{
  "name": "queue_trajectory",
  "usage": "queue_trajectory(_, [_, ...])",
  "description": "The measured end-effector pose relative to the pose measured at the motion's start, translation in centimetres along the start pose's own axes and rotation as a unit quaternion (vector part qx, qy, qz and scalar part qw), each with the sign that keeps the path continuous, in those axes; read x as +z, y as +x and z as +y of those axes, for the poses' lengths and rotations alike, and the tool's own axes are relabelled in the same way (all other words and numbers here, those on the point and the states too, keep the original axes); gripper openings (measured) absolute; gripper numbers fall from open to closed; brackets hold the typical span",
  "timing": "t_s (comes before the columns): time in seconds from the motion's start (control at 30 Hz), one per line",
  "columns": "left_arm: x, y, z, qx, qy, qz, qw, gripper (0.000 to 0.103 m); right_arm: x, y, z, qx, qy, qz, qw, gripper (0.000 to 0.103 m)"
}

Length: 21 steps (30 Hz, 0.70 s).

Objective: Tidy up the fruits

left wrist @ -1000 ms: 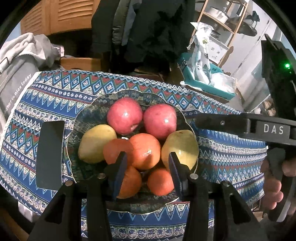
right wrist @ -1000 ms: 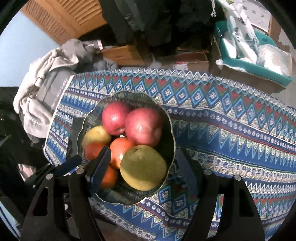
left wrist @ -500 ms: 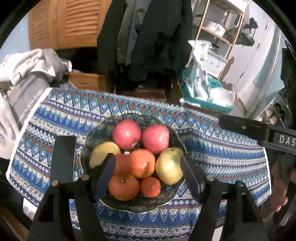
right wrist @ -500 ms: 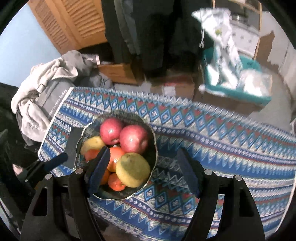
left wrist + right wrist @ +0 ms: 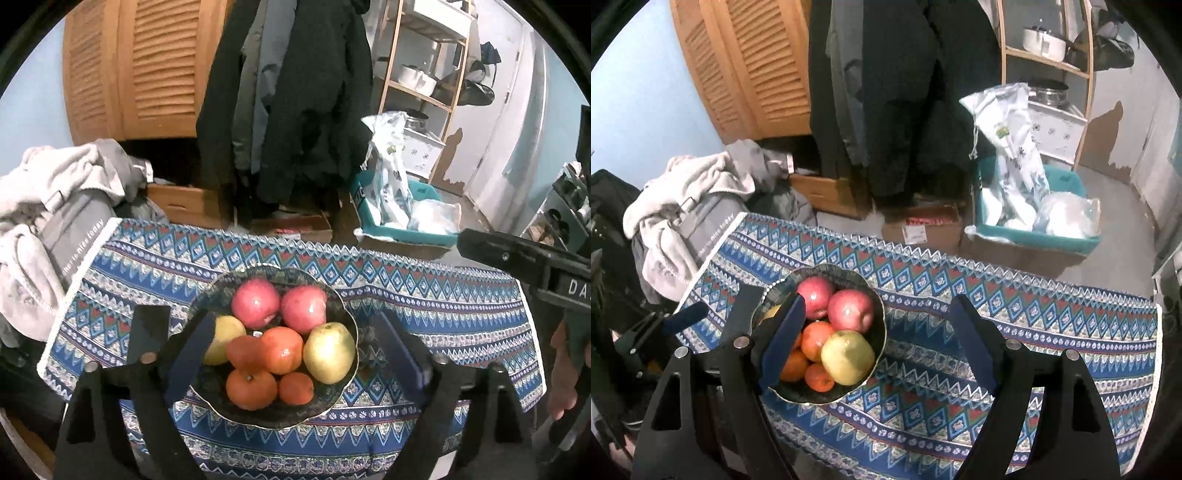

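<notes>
- Left wrist view: I am looking down on a dark patterned bowl (image 5: 334, 295) that is sitting on the blue zigzag tablecloth (image 5: 424, 306), toward its left half.
- The bowl is holding two red apples (image 5: 255, 303) at the back, a yellow fruit (image 5: 225, 338) on the left, a yellow-green pear (image 5: 330, 352) on the right, and oranges (image 5: 282, 350) crowding the middle and front.
- My left gripper (image 5: 301, 356) is hanging above the bowl with its jaws opening; they are gripping nothing, and the fruit is only showing through the gap from below.
- The other tool is poking in from the right edge, with fingers of the person's hand (image 5: 565, 376) wrapping its handle.
- Right wrist view: the same bowl (image 5: 875, 301) is appearing left of centre, fruit piled inside, the pear (image 5: 847, 357) nearest me.
- My right gripper (image 5: 877, 347) is standing released, jaws spread and empty; its left finger is overlapping the bowl's near-left rim in the picture, and the right one is over bare cloth (image 5: 1052, 325).
- Beyond the table edge, a teal bin (image 5: 1067, 242) with white bags is sitting on the floor.
</notes>
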State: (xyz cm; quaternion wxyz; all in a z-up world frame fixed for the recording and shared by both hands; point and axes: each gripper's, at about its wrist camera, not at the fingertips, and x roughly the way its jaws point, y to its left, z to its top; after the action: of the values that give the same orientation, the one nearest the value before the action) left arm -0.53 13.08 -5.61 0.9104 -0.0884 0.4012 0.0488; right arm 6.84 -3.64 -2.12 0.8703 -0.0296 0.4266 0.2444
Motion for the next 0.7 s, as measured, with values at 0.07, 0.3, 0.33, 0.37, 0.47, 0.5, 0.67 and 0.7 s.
queue_trajectory(0.07, [0.3, -0.7, -0.2, 0.007, 0.006, -0.010, 0.9999, 0.093, 0.0, -0.6, 0.0, -0.007, -0.007, -0.010, 1.000, 0.081])
queue_trajectory(0.3, [1.1, -2.8, -1.0, 0.047, 0.027, -0.045, 0.9975, 0.103, -0.2, -2.4, 0.4, -0.012, -0.027, -0.032, 0.999, 0.081])
queue_trajectory(0.33, [1.2, -3.1, -1.2, 0.051, 0.031, -0.051, 0.9969, 0.103, -0.3, -2.6, 0.4, -0.014, -0.030, -0.035, 0.999, 0.081])
queue_trajectory(0.37, [1.3, -3.5, -1.3, 0.054, 0.035, -0.058, 0.9962, 0.103, -0.3, -2.8, 0.5, -0.016, -0.033, -0.038, 0.999, 0.081])
queue_trajectory(0.47, [1.6, -4.5, -1.4, 0.063, 0.037, -0.072, 0.9947, 0.103, -0.4, -3.2, 0.6, -0.018, -0.037, -0.042, 0.998, 0.081])
queue_trajectory(0.5, [1.7, -4.7, -1.4, 0.066, 0.037, -0.075, 0.9943, 0.103, -0.4, -3.3, 0.6, -0.017, -0.037, -0.043, 0.998, 0.081])
queue_trajectory(0.67, [2.0, -5.4, -1.1, 0.077, 0.033, -0.084, 0.9929, 0.103, -0.5, -4.0, 0.5, -0.019, -0.040, -0.049, 0.998, 0.081])
queue_trajectory(0.7, [2.0, -5.5, -1.1, 0.079, 0.033, -0.084, 0.9928, 0.103, -0.5, -4.1, 0.5, -0.021, -0.041, -0.050, 0.998, 0.081])
